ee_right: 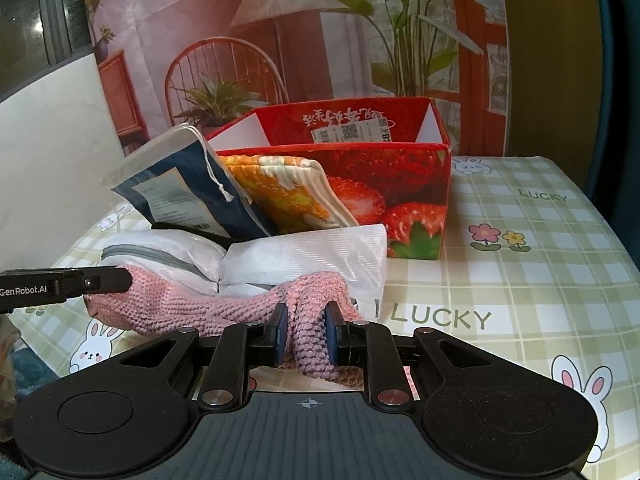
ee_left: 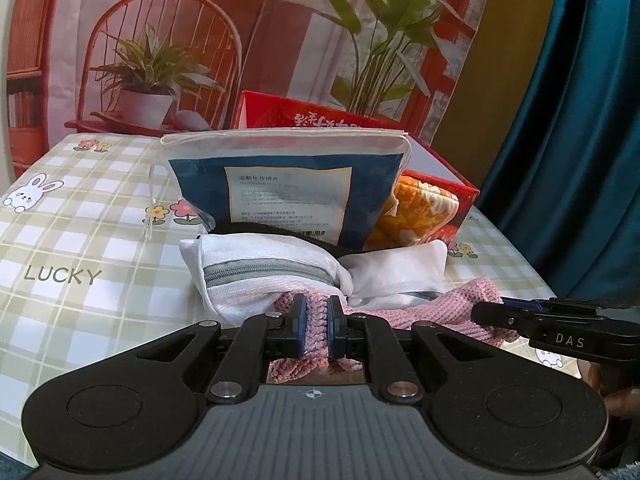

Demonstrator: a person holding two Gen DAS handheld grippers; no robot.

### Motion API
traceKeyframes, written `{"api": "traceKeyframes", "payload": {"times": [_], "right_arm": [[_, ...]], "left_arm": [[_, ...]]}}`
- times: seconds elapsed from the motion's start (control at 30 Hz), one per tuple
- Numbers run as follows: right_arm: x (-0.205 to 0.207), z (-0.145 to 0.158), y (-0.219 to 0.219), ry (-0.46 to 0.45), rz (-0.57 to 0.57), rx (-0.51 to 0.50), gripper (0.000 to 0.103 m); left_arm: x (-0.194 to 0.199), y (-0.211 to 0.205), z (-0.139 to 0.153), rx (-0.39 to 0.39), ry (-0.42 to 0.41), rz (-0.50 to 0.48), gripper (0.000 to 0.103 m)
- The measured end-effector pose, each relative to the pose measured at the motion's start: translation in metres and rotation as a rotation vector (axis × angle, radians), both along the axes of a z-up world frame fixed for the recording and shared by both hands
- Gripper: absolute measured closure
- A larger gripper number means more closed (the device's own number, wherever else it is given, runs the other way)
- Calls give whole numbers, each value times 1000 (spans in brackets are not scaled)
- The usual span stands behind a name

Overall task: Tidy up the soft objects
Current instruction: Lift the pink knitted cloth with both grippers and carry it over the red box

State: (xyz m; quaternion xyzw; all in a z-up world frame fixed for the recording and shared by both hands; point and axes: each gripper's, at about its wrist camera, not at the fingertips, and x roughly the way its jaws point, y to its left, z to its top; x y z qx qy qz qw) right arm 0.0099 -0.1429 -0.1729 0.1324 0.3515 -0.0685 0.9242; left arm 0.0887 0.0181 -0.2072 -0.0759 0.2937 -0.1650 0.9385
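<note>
A pink knitted cloth [ee_left: 460,312] lies at the front of the table, also in the right wrist view [ee_right: 180,304]. My left gripper [ee_left: 314,322] is shut on one end of it. My right gripper [ee_right: 306,334] is shut on the other end. Behind the cloth lies a white mesh zip bag [ee_left: 280,264], also in the right wrist view [ee_right: 304,256]. A blue drawstring pouch [ee_left: 288,184] and an orange patterned cloth [ee_left: 416,212] lean against a red strawberry box [ee_right: 400,188] behind it. The right gripper shows at the right edge of the left wrist view [ee_left: 486,312].
The table wears a green checked cloth [ee_right: 520,264] with rabbits, flowers and "LUCKY" print. A printed backdrop with a chair and plants hangs behind the table. A teal curtain [ee_left: 580,120] hangs at the right. Something black lies under the pouch.
</note>
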Motion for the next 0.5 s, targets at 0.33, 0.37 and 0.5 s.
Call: {"api": "traceKeyframes", "payload": {"times": [0.33,0.37,0.5], "right_arm": [[-2,1,0,-7,-4,0,85],[-2,1,0,-8,-4,1,85],[-1,2,0,-19,-1,-4,85]], "left_arm": [[-1,4,0,-14,2,-1,92],[-1,5,0,-15,-1,-2,92],[-1,8,0,-30,-4,2,92]]}}
